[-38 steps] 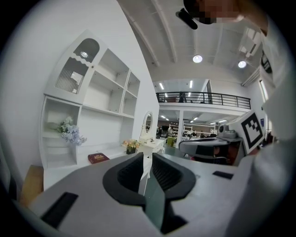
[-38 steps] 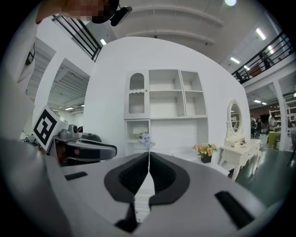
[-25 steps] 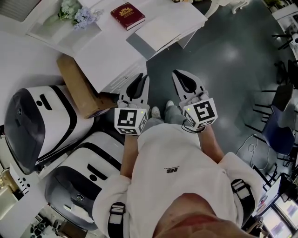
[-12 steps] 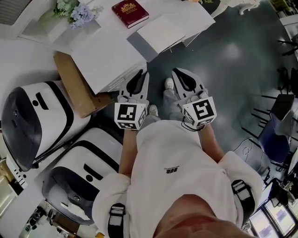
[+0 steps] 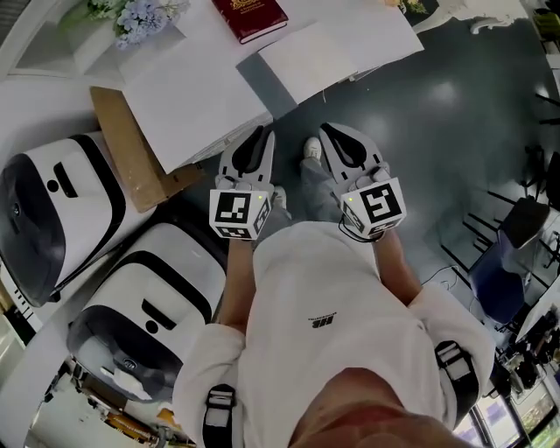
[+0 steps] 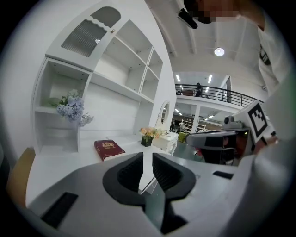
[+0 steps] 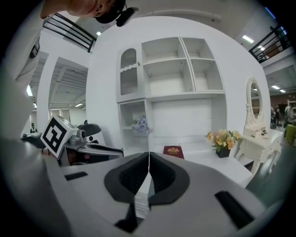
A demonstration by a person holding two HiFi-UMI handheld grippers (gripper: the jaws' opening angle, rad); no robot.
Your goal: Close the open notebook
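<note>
The open notebook cannot be picked out with certainty. On the white bench [image 5: 192, 96], a flat white rectangle [image 5: 337, 48] lies just right of a closed red book [image 5: 249, 16], and the head view is too washed out to show whether it is pages. The red book lies flat near the back of the bench, below a white shelf unit [image 7: 175, 69]. Lilac flowers [image 5: 140, 13] stand in a shelf nook to the book's left. Orange and yellow flowers [image 7: 223, 138] stand on the bench to its right.

Both claws are held side by side in the air in front of the bench, well apart from the book and the rectangle, over dark grey floor [image 5: 437, 131]. The left claw [image 6: 148, 155] shows a narrow gap between its jaws, with nothing in it. The right claw [image 7: 149, 155] has its jaws pressed together at the tips and is empty.

The person wears a white top [image 5: 332, 332]. A brown cardboard panel [image 5: 131, 166] leans at the bench's left end. Two white machines with black stripes [image 5: 52, 219] sit on the floor to the person's left.
</note>
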